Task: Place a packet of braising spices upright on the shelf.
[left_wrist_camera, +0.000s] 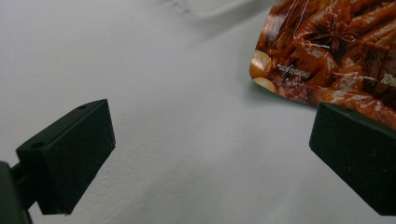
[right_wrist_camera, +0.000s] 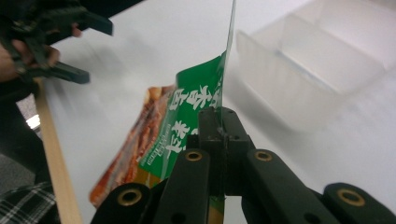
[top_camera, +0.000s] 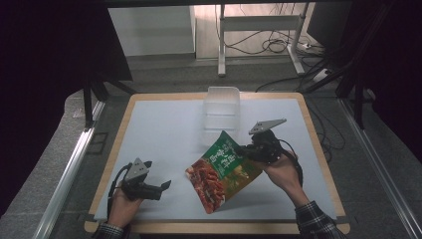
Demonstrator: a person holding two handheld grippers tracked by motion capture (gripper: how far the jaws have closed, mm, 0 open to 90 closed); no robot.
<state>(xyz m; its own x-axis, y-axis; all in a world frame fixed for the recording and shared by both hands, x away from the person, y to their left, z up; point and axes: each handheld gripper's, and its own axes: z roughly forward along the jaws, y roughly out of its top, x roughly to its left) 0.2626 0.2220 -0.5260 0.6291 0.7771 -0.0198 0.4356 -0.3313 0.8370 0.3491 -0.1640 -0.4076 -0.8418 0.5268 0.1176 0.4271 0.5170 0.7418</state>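
A green and red snack bag (top_camera: 222, 170) printed with braised food hangs tilted over the white mat, its lower corner near the front. My right gripper (top_camera: 245, 149) is shut on the bag's upper right edge; in the right gripper view the jaws pinch the thin edge of the snack bag (right_wrist_camera: 187, 126) at my right gripper (right_wrist_camera: 219, 123). My left gripper (top_camera: 167, 185) rests low at the front left, open and holding nothing. In the left gripper view its fingers (left_wrist_camera: 70, 154) stand wide apart, with the snack bag (left_wrist_camera: 336, 56) beyond the right one.
A clear plastic bin (top_camera: 221, 113) with compartments stands at the back middle of the white mat (top_camera: 164, 129); the bin (right_wrist_camera: 317, 70) is just beyond the bag. The table's wooden edge (top_camera: 219, 228) runs along the front. Cables and a desk frame lie on the floor behind.
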